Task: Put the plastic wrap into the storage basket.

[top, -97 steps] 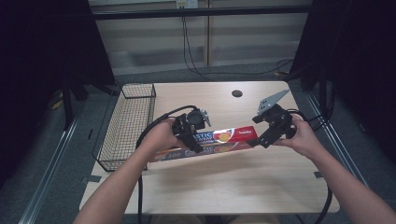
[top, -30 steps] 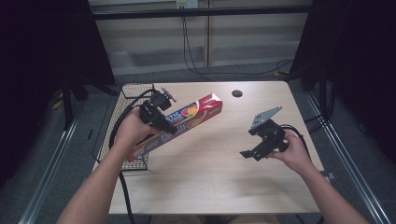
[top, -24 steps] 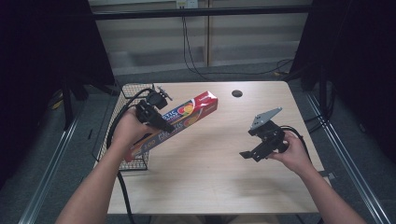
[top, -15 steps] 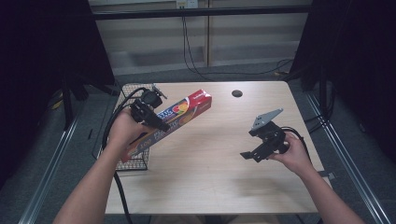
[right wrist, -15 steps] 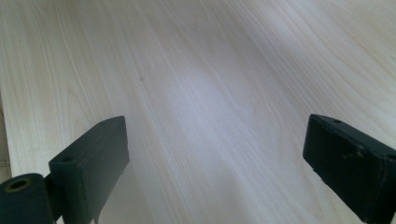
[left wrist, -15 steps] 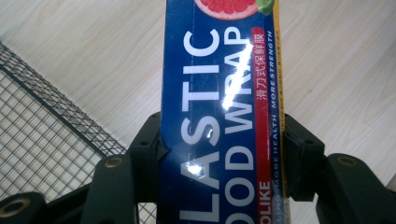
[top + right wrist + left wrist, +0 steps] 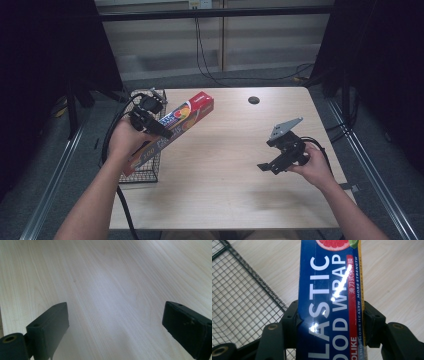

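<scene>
The left gripper [image 7: 159, 131] has carried the plastic wrap box [image 7: 172, 127] further toward the table's left edge than it was a second ago. Back then the box's red end reached well in over the wooden table [image 7: 220, 165]; now that end sits closer to the wire basket [image 7: 145, 172], and the box's lower end hangs over the basket's mesh. Go back a little over three seconds and both grippers were on the box, holding it level at mid-table. Now the left one alone has it, tilted, red end up and away from the person. The right gripper [image 7: 272, 167] has let go and has kept its place low over the right side of the table through the last second, well apart from the box.

Up close, the left gripper view settles the grip: both black pads press the long sides of the box [image 7: 329, 302], squeezing a small dent into its left edge. It also gives what the high view cannot: the white lettering "PLASTIC FOOD WRAP", a slice of grapefruit at the top, and the basket [image 7: 244, 302] mesh just beside the box.

The right gripper view shows the jaws standing wide apart, with bare pale wood [image 7: 112, 290] between them, nothing held.
</scene>
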`<state>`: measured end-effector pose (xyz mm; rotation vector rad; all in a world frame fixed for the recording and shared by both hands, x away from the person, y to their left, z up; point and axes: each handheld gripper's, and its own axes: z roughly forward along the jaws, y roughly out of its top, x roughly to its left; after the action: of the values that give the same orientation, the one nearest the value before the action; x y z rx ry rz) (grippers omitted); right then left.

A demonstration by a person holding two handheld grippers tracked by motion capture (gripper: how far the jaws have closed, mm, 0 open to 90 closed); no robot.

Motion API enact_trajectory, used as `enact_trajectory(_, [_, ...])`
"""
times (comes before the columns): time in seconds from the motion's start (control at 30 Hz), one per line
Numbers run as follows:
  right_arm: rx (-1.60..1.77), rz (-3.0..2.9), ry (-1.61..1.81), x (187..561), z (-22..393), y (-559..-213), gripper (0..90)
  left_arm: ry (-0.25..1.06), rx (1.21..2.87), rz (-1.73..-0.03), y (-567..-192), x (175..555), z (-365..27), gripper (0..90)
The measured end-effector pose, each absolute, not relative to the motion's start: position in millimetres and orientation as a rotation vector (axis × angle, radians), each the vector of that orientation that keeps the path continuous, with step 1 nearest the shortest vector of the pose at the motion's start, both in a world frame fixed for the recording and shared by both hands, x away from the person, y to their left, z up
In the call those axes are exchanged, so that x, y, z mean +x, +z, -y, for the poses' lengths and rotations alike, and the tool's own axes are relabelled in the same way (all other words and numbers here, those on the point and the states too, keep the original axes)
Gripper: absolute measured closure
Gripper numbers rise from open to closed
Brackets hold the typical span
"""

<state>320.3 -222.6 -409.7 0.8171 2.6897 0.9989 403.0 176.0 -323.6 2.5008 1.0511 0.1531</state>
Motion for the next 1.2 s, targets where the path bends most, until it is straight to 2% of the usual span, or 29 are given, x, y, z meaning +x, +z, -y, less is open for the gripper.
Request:
enact_trajectory(0.9, [0.799, -2.697, 0.981, 320.8, 219.3, -413.4, 6.7, 0.232, 2.413, -1.308, -327.0, 412.3, -205.8, 43.8])
enact_trajectory(1.2, [0.796, -2.696, 0.983, 320.9, 220.1, -413.9, 6.5, 0.255, 2.333, -1.428, -325.9, 414.1, -212.9, 43.8])
